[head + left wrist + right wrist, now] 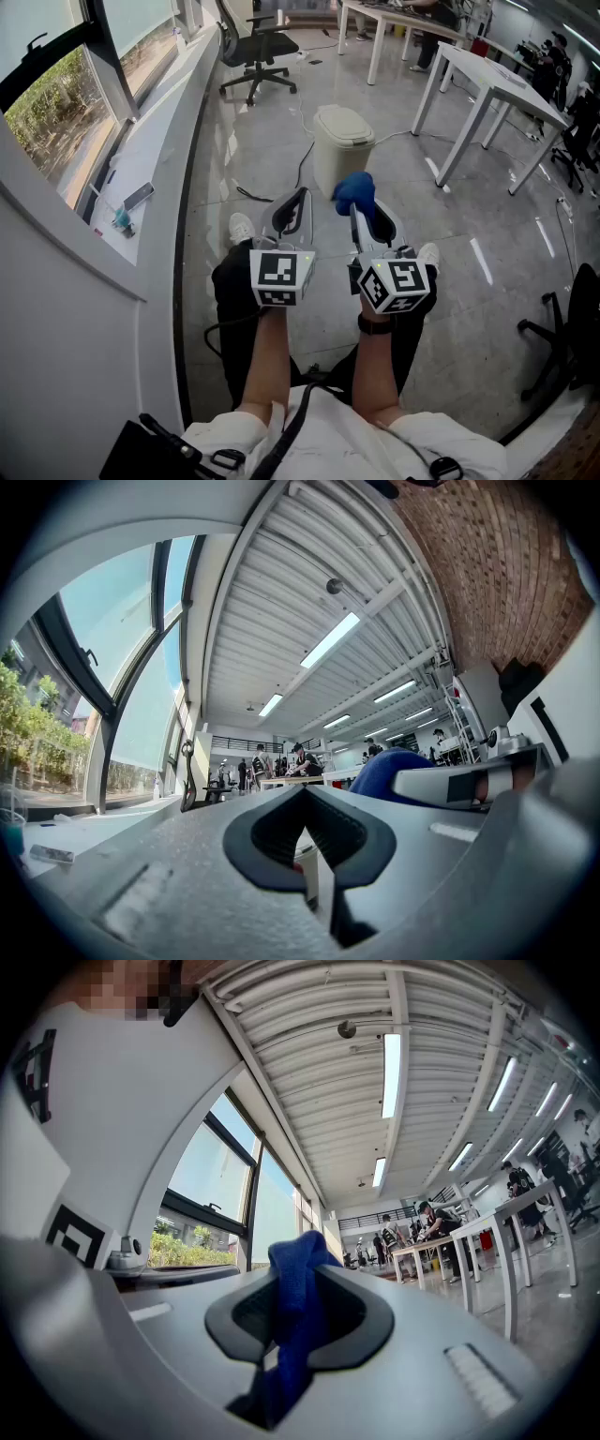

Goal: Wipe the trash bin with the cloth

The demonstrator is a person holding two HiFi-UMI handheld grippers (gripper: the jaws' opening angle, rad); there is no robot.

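Note:
The white trash bin (342, 141) with a lid stands on the grey floor, ahead of both grippers and apart from them. My right gripper (357, 212) is shut on a blue cloth (356, 192), which bunches up over its tips just short of the bin's front. In the right gripper view the cloth (295, 1307) fills the gap between the jaws of the right gripper (298, 1279). My left gripper (298, 195) is beside it, to the left, its jaws shut with nothing in them. From the left gripper (306, 794) view the cloth (394, 766) shows at the right.
A black cable (281, 192) runs over the floor left of the bin. An office chair (258, 47) stands behind it. White tables (487, 84) are at the right. A window ledge (150, 150) with a phone (139, 195) runs along the left. The person's legs are below the grippers.

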